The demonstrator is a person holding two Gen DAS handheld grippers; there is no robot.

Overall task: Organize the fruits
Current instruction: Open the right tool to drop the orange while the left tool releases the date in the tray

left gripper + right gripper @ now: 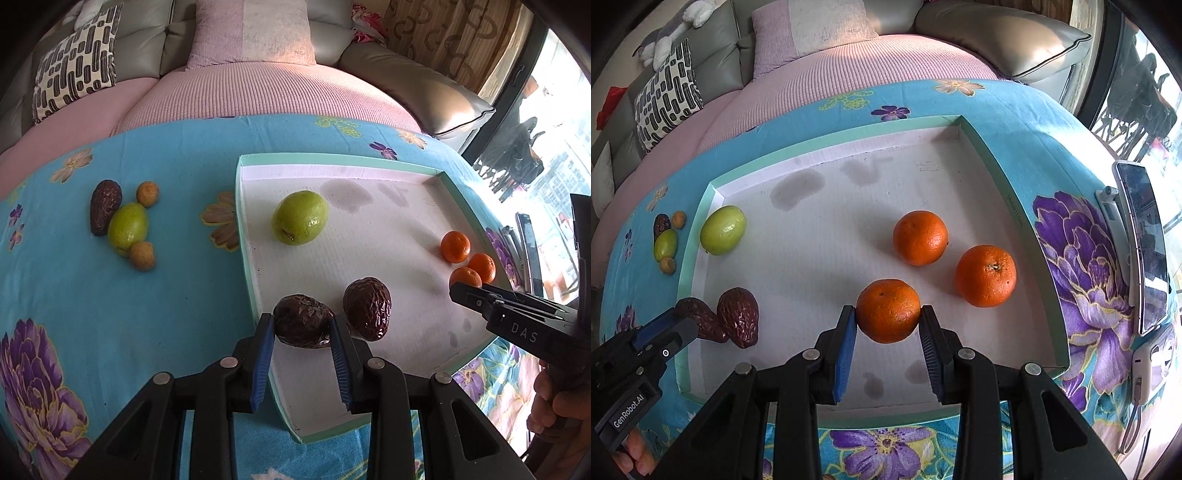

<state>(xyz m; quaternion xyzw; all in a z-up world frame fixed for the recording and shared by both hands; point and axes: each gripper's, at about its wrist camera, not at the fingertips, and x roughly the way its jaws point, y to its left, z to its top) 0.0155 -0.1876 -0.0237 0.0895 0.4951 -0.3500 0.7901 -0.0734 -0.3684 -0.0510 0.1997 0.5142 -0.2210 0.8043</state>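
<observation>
I'm looking down into the shallow tray (pixel 997 155), white floor with a mint-green rim, and here's what it holds: three oranges, two dark wrinkled dates and one green fruit (pixel 300 218). My right gripper (pixel 888 317) has its blue pads pressed to either side of the nearest orange (pixel 888 315), clamped on it, with the orange low over the tray floor; I can't tell whether it touches. The other two oranges (pixel 920 237) (pixel 985 275) sit just beyond those jaws and off to their right. My left gripper (pixel 302 325) is clamped on a date (pixel 303 325) at the tray's near left corner, and the second date (pixel 367 308) lies just right of those jaws, close against the held one. Far ahead of the left jaws sits the green fruit, alone. Out on the blue flowered cloth (pixel 166 295), well left of the jaws, a small cluster waits: another date (pixel 105 212), a green fruit (pixel 128 229) and two small brown round fruits (pixel 147 194) (pixel 142 255), bunched together. Both grippers point forward, tipped down at the tray. A hand (pixel 554 410) on the right handle is cut off at the frame edge.
</observation>
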